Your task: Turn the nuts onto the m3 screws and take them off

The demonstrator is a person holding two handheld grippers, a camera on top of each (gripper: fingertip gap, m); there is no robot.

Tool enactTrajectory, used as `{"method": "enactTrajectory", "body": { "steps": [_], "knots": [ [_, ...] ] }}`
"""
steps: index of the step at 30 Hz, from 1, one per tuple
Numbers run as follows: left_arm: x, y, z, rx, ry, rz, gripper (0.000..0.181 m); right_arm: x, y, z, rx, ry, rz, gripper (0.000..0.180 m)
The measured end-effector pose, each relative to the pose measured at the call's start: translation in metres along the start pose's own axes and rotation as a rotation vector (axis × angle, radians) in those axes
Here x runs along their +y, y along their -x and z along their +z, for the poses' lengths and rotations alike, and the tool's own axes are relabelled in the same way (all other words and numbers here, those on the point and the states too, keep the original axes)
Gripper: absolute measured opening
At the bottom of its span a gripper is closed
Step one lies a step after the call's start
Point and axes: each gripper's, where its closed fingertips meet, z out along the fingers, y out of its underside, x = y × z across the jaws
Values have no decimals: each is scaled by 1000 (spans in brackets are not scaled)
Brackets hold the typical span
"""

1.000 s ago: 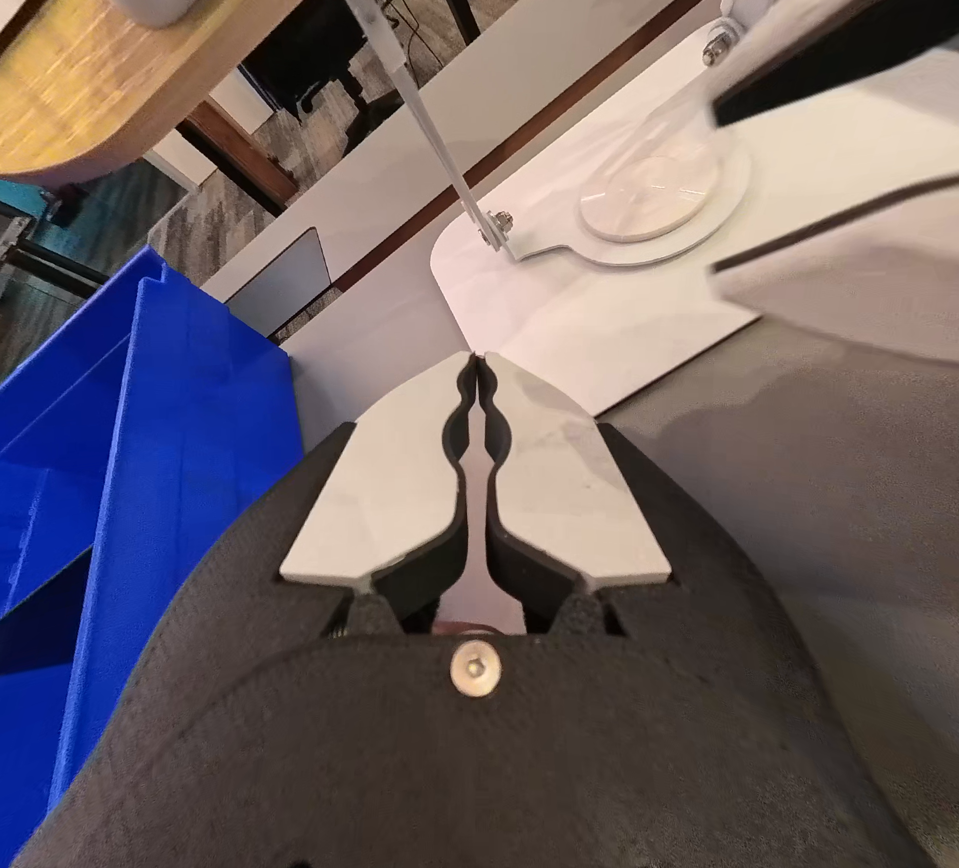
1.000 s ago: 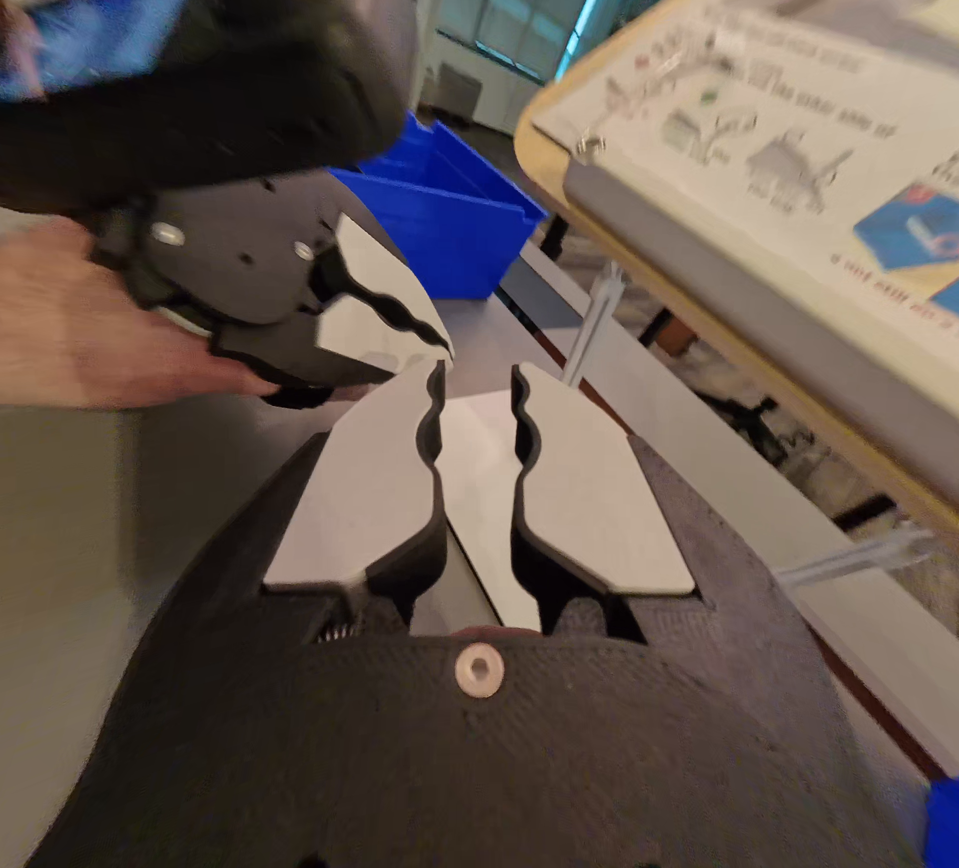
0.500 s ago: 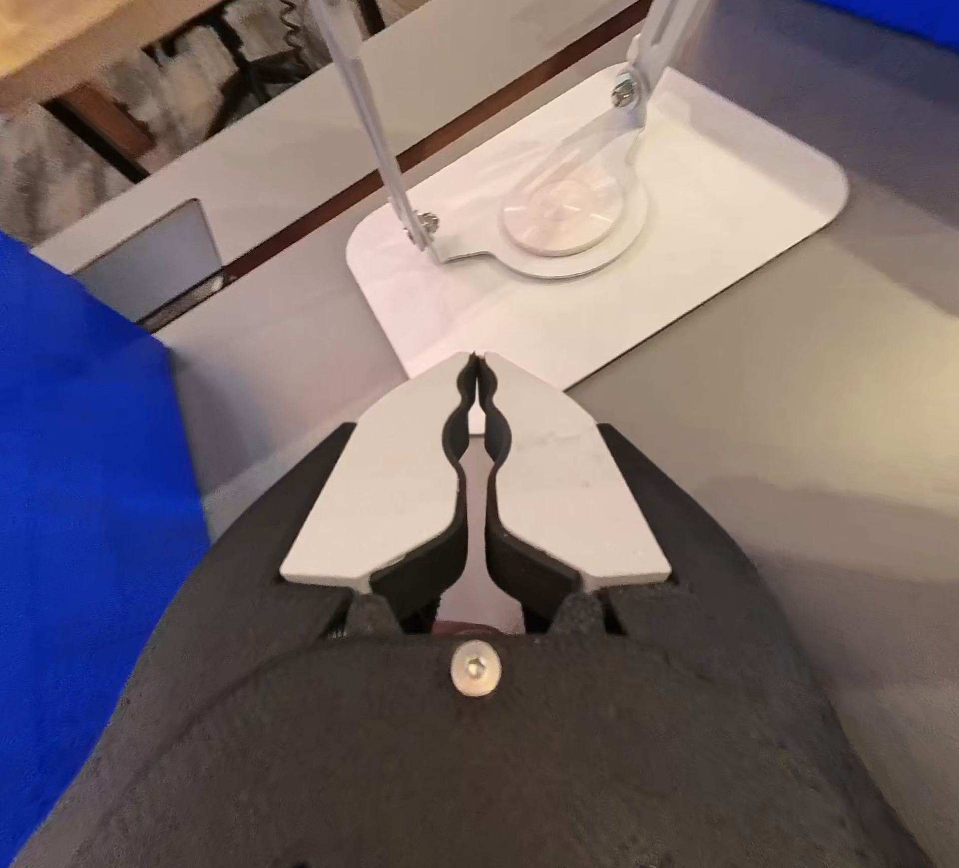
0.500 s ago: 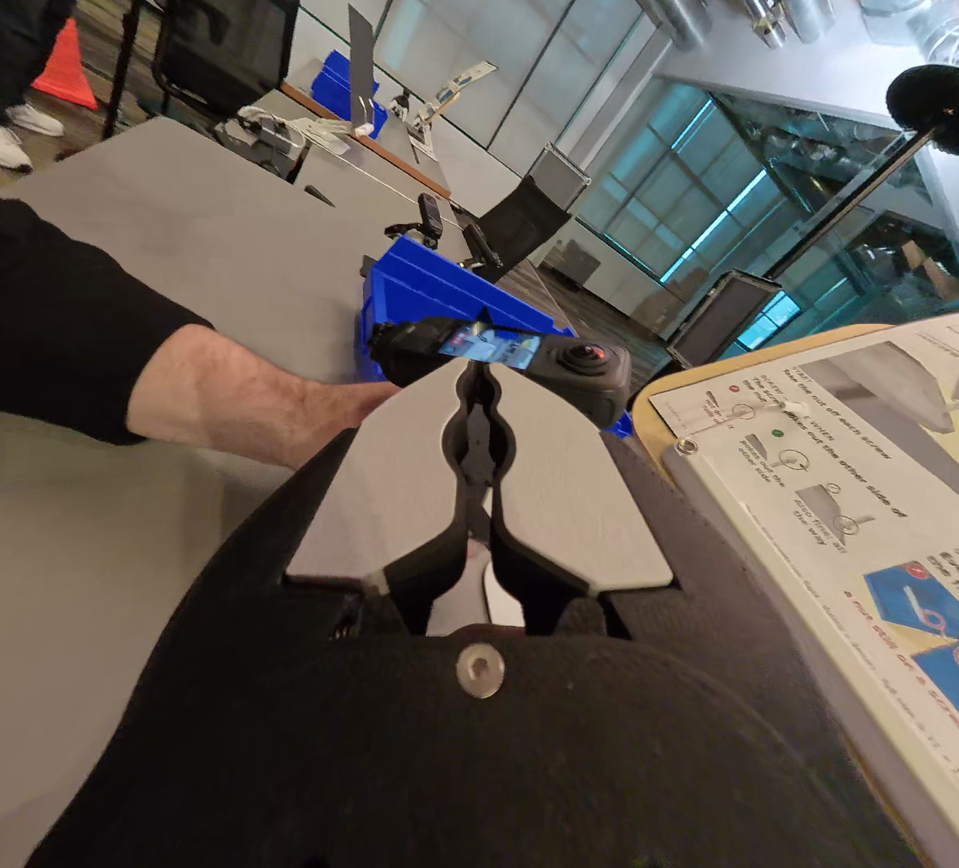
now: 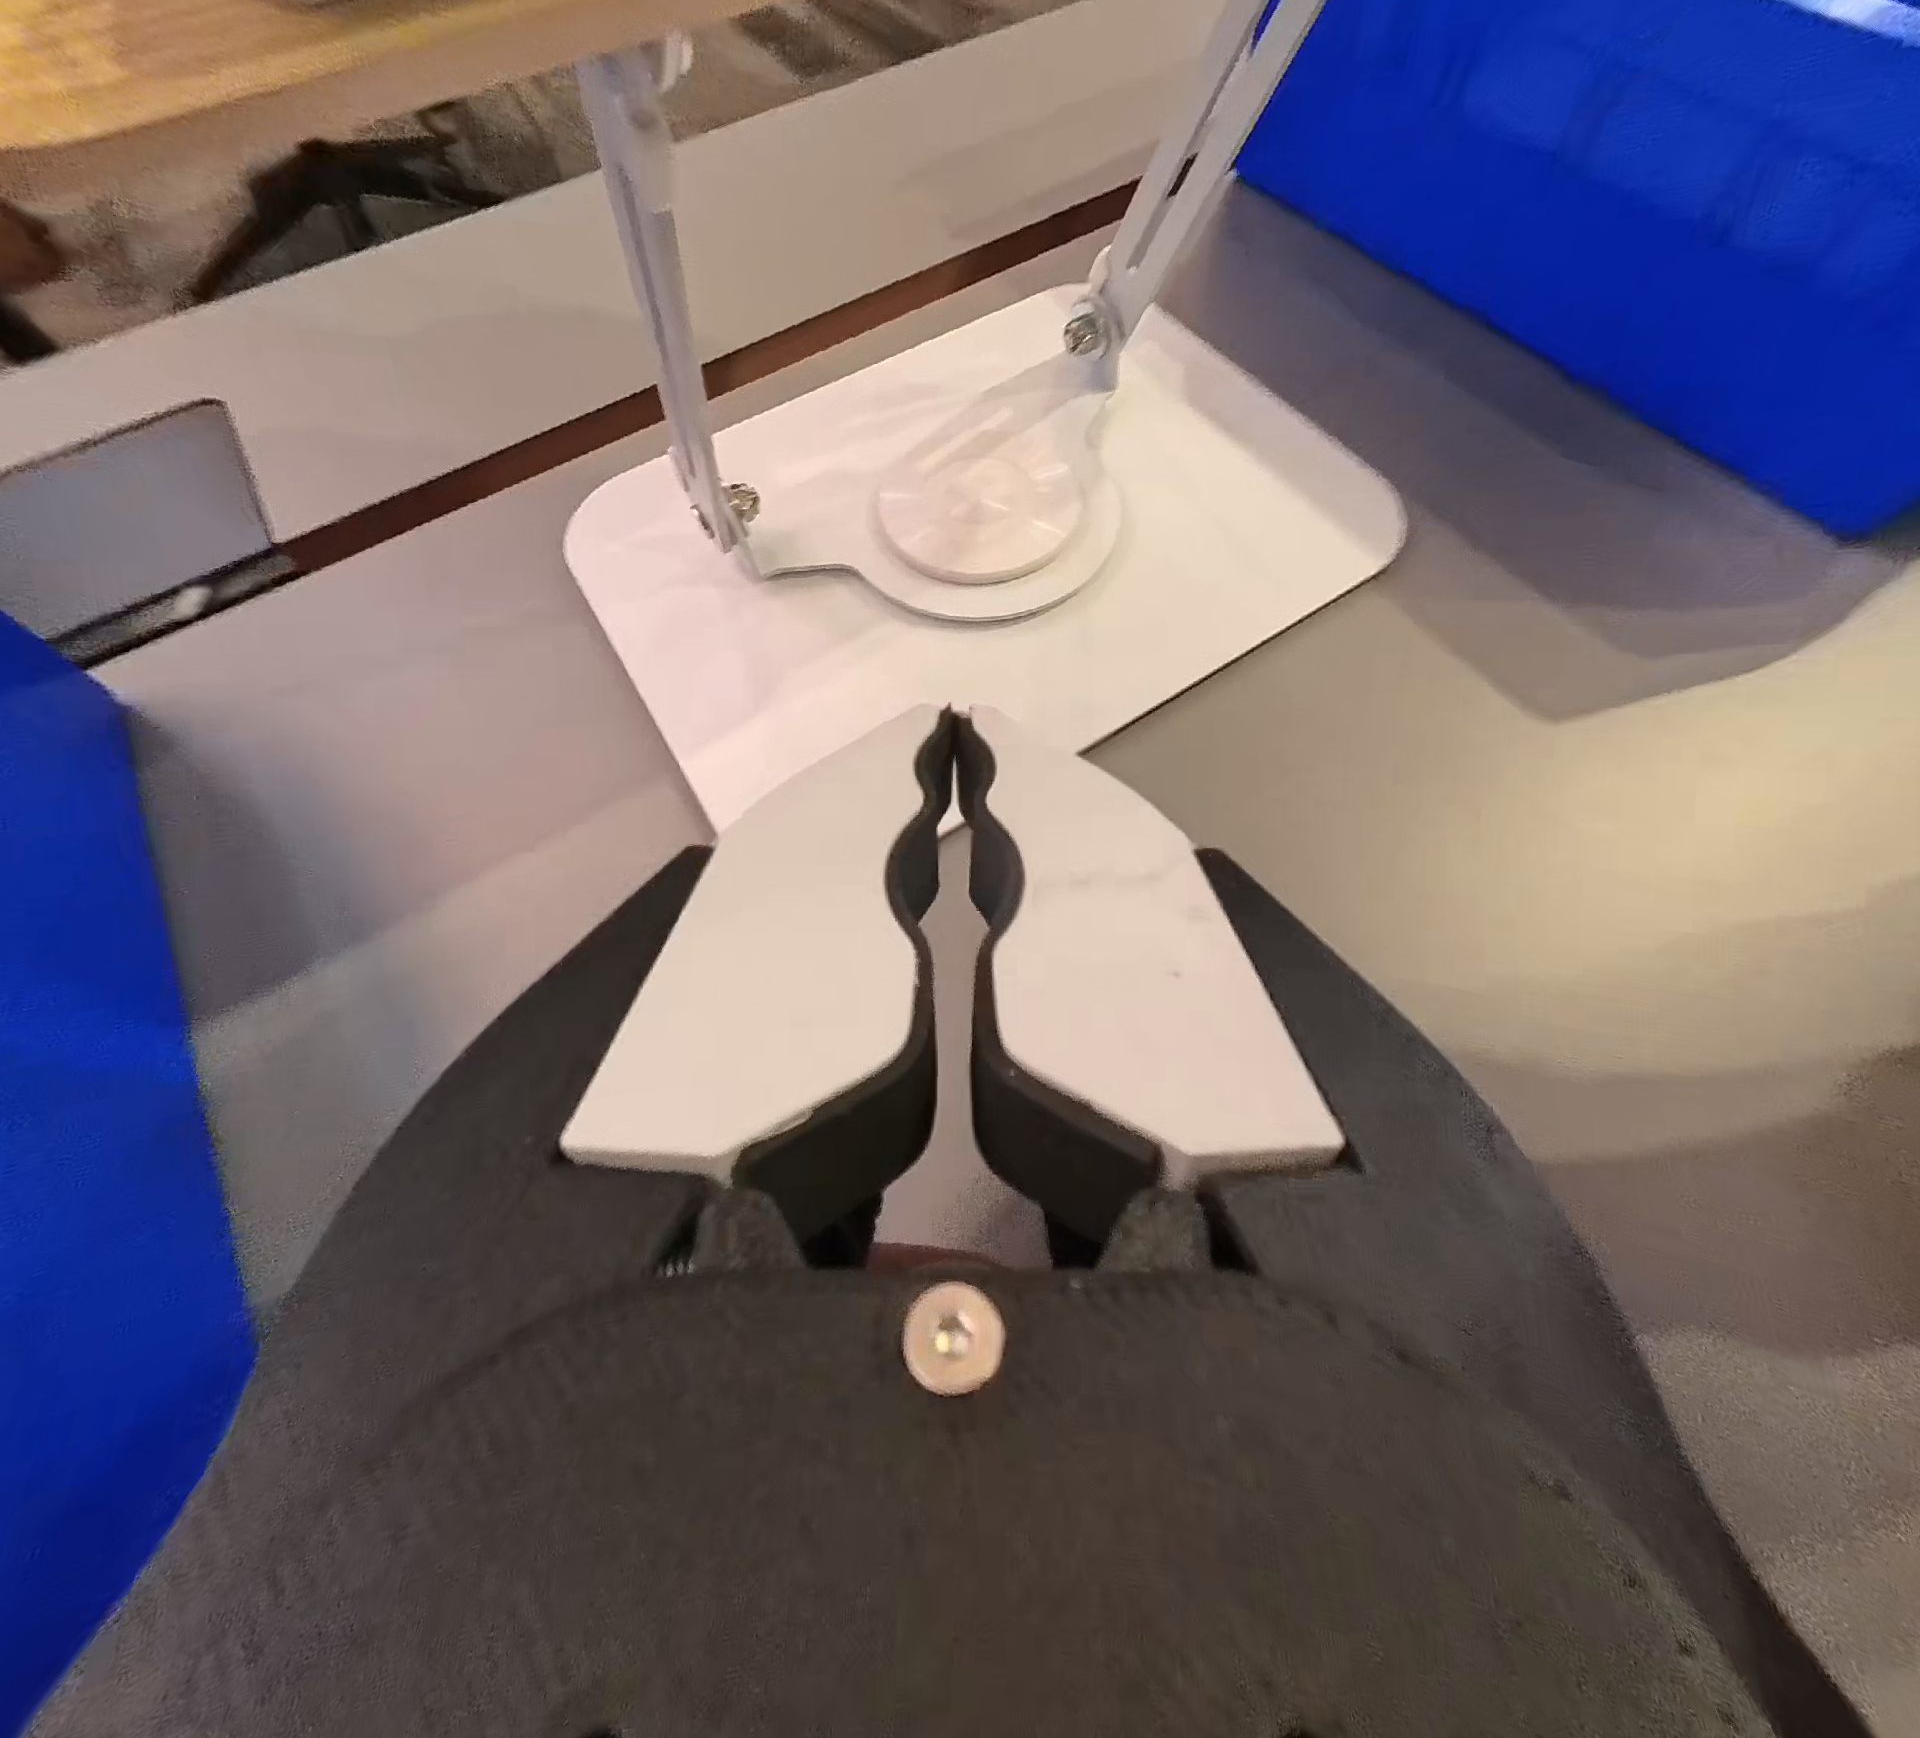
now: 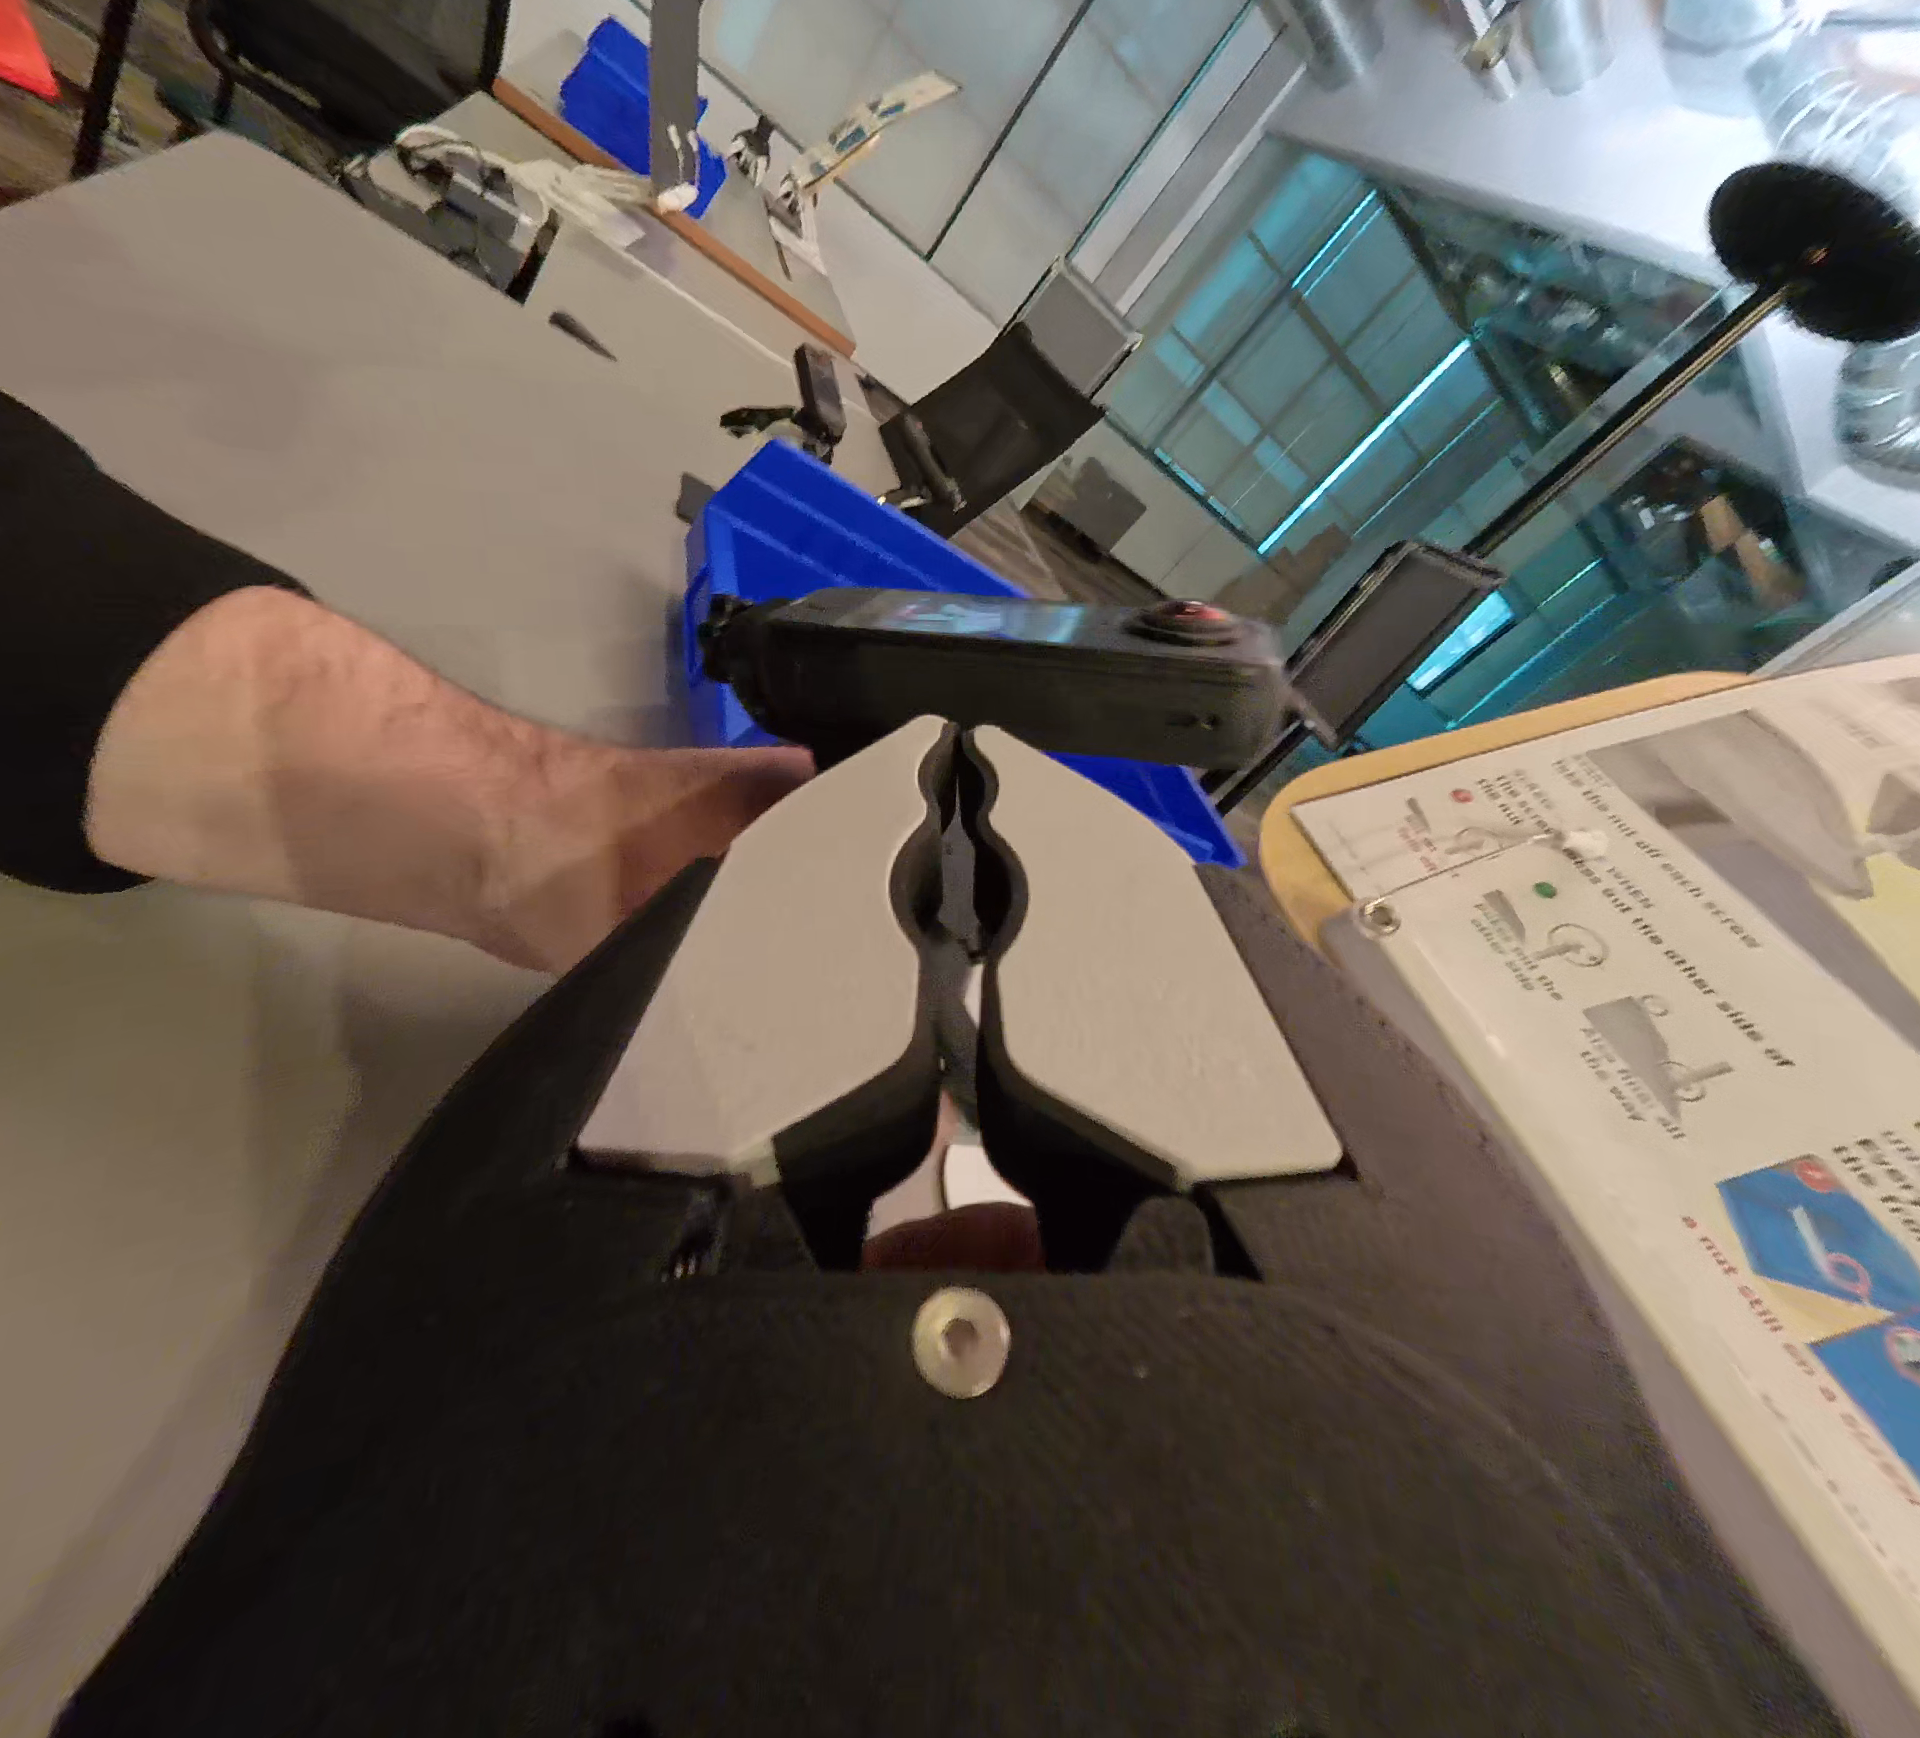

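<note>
No nut or M3 screw shows in either view. My left gripper (image 5: 956, 724) is shut with nothing between the fingertips. It hovers over the near edge of a white stand base plate (image 5: 1226, 545) on the grey table. My right gripper (image 6: 956, 734) is also shut and looks empty. It points level across the table. Just beyond its tips is the black camera (image 6: 997, 675) mounted on the left gripper, with a person's bare forearm (image 6: 343, 753) reaching in from the left.
Two white stand arms (image 5: 649, 265) rise from the plate to a wooden board (image 5: 312, 26) overhead. Blue bins flank the plate at left (image 5: 83, 1065) and right (image 5: 1610, 182). In the right wrist view, a board with an instruction sheet (image 6: 1662, 1013) stands close at right, and a blue bin (image 6: 831, 545) lies beyond.
My right gripper has gone from open to shut and swung up from the table to look across the room. My left gripper stayed shut and shifted, bringing the whole base plate into view.
</note>
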Motion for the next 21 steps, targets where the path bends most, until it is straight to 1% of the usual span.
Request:
{"method": "enactTrajectory", "body": {
  "steps": [1, 6, 8, 10, 12, 15, 19, 21],
  "knots": [
    [-1, -3, -4, 32, -18, -38, 0, -6, -2, -2, 4, -11, -4, 0],
    [-13, -23, -13, 210, -88, -203, 0, -22, -7, 5, -24, -13, 39, 0],
    [-16, -32, -14, 255, -95, -214, 0, -21, -12, 9, -24, 10, 30, 0],
    [-20, -39, -15, 275, -99, -206, 0, -24, -19, 11, -12, -7, 36, 2],
    [-24, -46, -18, 308, -108, -207, 0, -26, -27, 12, -11, -19, 56, 17],
    [-29, -54, -21, 340, -117, -211, 0, -20, -36, 17, -9, 29, 54, 30],
    [-28, -57, -21, 353, -113, -222, 0, -17, -37, 23, -12, 54, 68, 41],
    [-26, -56, -18, 344, -106, -221, 0, -14, -38, 23, 6, 71, 59, 43]
  ]
}}
